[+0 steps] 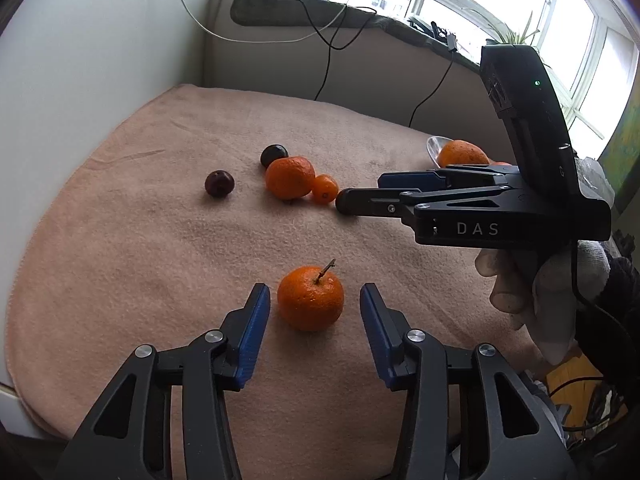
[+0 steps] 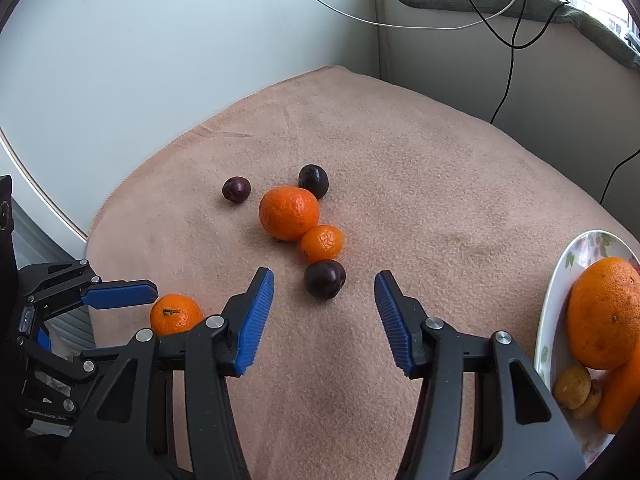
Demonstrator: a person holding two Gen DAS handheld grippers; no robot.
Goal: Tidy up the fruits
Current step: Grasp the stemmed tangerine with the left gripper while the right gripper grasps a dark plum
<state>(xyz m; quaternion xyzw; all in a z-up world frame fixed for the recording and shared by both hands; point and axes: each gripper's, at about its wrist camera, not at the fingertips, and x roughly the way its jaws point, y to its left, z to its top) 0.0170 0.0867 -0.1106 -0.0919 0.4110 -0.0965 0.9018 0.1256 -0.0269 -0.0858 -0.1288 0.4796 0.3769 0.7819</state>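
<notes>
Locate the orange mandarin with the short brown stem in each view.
Left wrist: low centre, the orange mandarin with the short brown stem sits between the left gripper pads, untouched.
Right wrist: lower left, partly behind a black finger.
Shared landmark: the big orange mandarin touching a smaller one.

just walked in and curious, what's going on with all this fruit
A person is sorting fruit on a pink towel, a two-finger gripper in each hand. The left gripper has its jaws open either side of a stemmed mandarin, not yet pressing it. The right gripper is open around a dark plum, also ungripped. A big orange, a small mandarin and two more plums lie loose nearby. A floral plate on the right already holds some fruit.
</notes>
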